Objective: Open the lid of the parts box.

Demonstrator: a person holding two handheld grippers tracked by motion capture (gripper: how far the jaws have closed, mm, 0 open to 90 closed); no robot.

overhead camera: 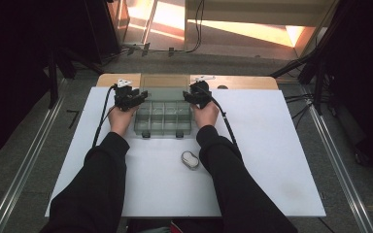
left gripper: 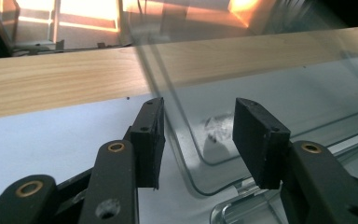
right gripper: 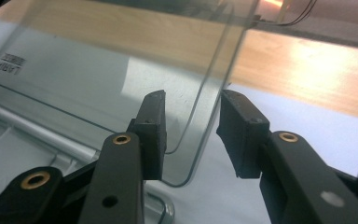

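A clear plastic compartment box (overhead camera: 164,121) sits at the far middle of the white board (overhead camera: 272,160), its see-through lid (overhead camera: 164,87) raised and leaning back. My left gripper (overhead camera: 141,98) is at the lid's left edge; in the left gripper view the lid's rounded corner (left gripper: 200,154) lies between the open jaws of that gripper (left gripper: 198,135), with a gap at the right pad. My right gripper (overhead camera: 190,97) is at the lid's right edge. There the lid's edge (right gripper: 205,112) stands between the spread jaws of the right gripper (right gripper: 191,135), close to the right pad, not squeezed.
A small white oval object (overhead camera: 190,159) lies on the board beside the right forearm. A wooden table strip (overhead camera: 243,82) runs behind the board. Dark stands and cables flank both sides, on the floor.
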